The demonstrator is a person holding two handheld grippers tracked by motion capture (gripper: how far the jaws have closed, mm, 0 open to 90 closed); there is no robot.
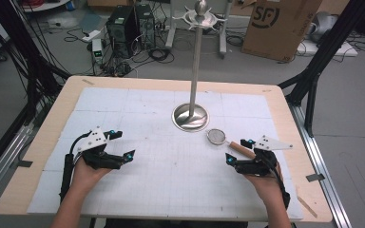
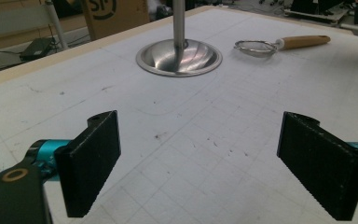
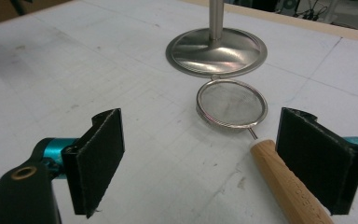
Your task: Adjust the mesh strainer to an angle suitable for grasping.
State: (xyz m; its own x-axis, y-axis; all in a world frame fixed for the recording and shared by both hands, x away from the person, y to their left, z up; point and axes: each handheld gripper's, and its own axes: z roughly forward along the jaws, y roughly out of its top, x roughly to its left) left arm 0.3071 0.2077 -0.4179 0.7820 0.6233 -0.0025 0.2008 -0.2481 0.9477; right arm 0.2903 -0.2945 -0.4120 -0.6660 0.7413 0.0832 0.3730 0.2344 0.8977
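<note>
A small wire-mesh strainer (image 1: 216, 137) with a wooden handle (image 1: 242, 148) lies on the white mat, right of centre. Its mesh bowl (image 3: 231, 103) sits just in front of the round base (image 3: 216, 51) of a tall steel stand (image 1: 190, 116). My right gripper (image 1: 239, 151) hovers low at the handle's near end, open, with the handle (image 3: 286, 186) passing just inside its right pad (image 3: 319, 163). My left gripper (image 1: 122, 145) rests open over bare mat at the left, nothing between its pads (image 2: 93, 161). From there the strainer (image 2: 256, 46) lies far off beside the stand base (image 2: 179, 57).
The stand's pole rises to a hooked dish top (image 1: 200, 18) beyond the table's far edge. The white gridded mat (image 1: 171, 156) covers most of the wooden table (image 1: 52, 123). Cardboard box (image 1: 278, 23), computers and cables sit on the floor behind.
</note>
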